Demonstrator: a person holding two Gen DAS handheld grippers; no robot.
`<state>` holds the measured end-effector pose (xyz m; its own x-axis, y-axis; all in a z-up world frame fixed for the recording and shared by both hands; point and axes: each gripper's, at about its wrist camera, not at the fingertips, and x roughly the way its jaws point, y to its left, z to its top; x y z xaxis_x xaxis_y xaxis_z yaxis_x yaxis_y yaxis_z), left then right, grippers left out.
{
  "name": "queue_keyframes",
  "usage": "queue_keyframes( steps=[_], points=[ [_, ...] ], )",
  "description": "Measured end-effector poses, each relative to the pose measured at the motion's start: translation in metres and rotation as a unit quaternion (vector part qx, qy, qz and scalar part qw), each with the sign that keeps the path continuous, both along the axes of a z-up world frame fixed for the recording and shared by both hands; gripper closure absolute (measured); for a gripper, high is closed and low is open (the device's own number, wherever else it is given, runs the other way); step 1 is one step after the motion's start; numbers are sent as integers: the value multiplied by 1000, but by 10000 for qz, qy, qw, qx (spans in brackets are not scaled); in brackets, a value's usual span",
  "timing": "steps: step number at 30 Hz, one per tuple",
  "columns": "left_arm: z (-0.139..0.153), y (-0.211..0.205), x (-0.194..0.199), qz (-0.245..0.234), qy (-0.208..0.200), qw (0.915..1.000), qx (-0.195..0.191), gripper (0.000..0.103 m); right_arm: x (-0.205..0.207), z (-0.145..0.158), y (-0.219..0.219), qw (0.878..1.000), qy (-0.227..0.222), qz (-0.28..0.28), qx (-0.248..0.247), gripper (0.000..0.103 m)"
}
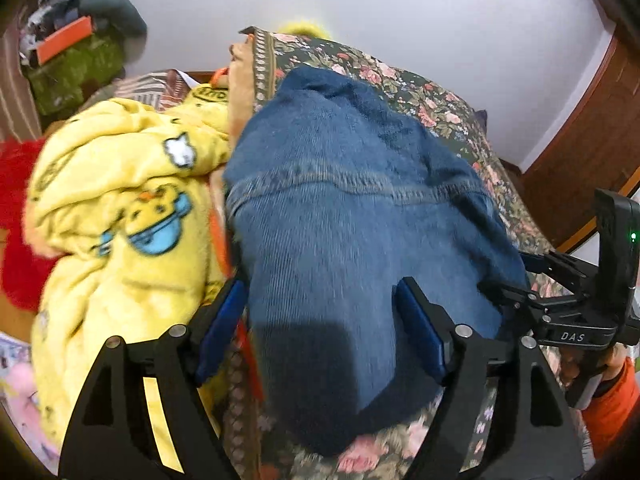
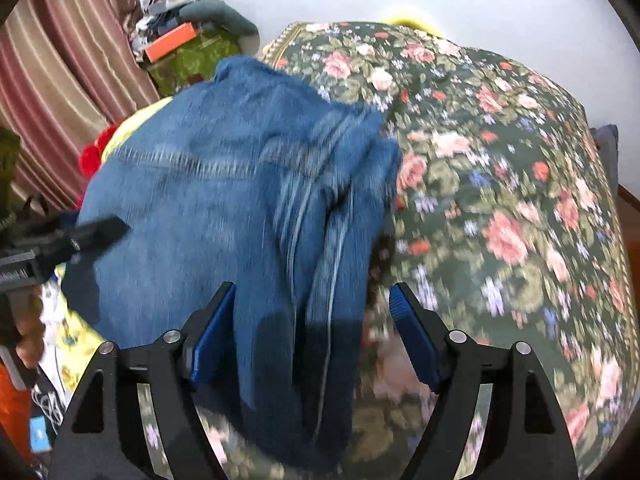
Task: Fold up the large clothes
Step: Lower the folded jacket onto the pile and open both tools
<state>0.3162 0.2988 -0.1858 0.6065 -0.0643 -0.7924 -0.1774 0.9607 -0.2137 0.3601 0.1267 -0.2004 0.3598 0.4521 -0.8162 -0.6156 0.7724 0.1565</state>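
Denim fills both views: a large blue denim garment (image 1: 352, 208) lies heaped on the dark green floral bedspread (image 2: 500, 152), its long axis running from the lower middle of each frame toward the upper left. Its near edge lies between the fingers of both tools. The left gripper (image 1: 320, 332) straddles the broad flat part, the right gripper (image 2: 312, 336) the bunched, seamed edge (image 2: 320, 208); both stand spread, pads not pressing the cloth. Neither looks clearly nearer. A yellow fleece blanket with cartoon prints (image 1: 120, 200) sits at the left. The right-hand tool, at the right edge of the left view, bears white letters "DAS" (image 1: 573, 336).
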Motion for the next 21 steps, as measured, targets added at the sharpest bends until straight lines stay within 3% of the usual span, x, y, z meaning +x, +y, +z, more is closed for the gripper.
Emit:
queue_keyframes(
  steps=[5,10,15,21],
  points=[
    [7,-17,-47,124,-83,9987,487,24,-30,-5,-29,9998,65,-184,1,29],
    [23,-33,-80,316,-190,9954,881,24,-53,20,-41,9994,-174,-273,89,29],
    [74,-58,-121,341,-818,9891,1179,24,-93,86,-55,9932,-976,-288,571,29],
    [151,-98,-183,361,-1977,9694,1411,24,-161,165,-75,9710,-2037,-302,1218,29]
  ],
)
